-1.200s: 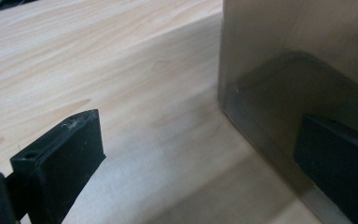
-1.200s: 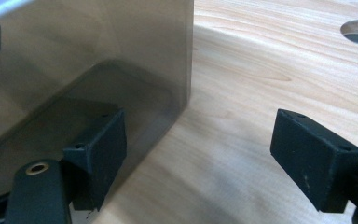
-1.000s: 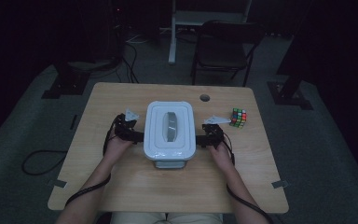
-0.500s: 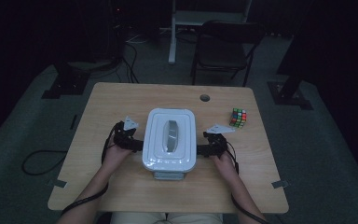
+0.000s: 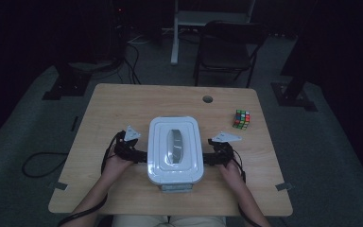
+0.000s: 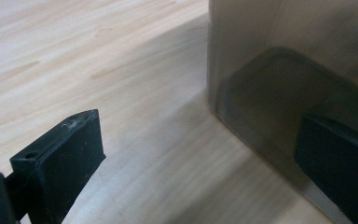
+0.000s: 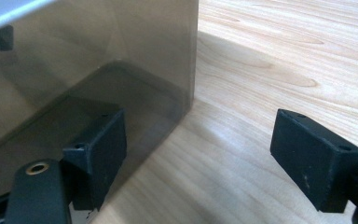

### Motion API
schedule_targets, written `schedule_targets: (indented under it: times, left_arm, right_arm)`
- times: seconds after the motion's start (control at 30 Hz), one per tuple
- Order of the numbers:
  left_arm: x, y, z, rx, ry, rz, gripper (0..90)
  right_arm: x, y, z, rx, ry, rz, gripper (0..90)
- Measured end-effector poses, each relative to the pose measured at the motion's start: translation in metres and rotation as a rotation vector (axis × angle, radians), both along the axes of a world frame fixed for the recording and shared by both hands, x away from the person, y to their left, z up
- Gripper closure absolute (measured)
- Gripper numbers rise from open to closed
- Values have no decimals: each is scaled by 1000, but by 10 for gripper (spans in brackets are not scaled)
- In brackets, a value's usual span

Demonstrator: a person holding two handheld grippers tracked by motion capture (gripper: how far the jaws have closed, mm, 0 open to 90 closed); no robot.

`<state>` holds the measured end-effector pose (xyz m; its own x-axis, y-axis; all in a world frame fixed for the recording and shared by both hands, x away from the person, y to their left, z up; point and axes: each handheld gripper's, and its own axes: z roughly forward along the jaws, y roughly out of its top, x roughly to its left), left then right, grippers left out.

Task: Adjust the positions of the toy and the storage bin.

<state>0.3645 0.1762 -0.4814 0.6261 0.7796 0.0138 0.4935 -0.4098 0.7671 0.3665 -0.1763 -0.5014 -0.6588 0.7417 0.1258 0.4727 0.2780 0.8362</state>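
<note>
Both tongs, left [image 5: 142, 156] and right [image 5: 207, 158], stand wide open, pressed against the box's [image 5: 175, 150] sides at frame center. Its smooth walls look stiff and slippery, so squeeze inward low down.

A light wooden table [image 5: 123, 109] with a round hole [image 5: 208, 99] near its far edge is seen. A white-lidded box [image 5: 175, 151] is set near its front middle, and a colour cube [image 5: 241, 119] at the far right.
</note>
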Motion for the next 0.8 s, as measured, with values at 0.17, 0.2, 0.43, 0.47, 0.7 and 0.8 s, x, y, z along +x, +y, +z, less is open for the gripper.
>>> schedule_targets:
  times: [0.17,0.2,0.43,0.47,0.7,0.8]
  left_arm:
    - [-5,0,-1,-9,0,-1,23]
    - [-8,0,-2,-18,-4,1,23]
    - [-14,0,-2,-13,-6,-10,23]
    - [-15,0,-2,-16,-7,-10,24]
    - [-12,9,-10,-73,25,-33,22]
    - [-12,10,-15,-58,34,-39,22]
  right_arm:
    - [-5,-1,0,-1,-3,1,182]
    - [-6,-1,0,2,1,2,182]
    - [-15,-2,-2,19,7,3,181]
    - [-16,-3,-2,24,11,4,181]
    - [-18,-8,-3,50,-18,-33,128]
    - [-18,-9,-1,38,-37,-42,128]
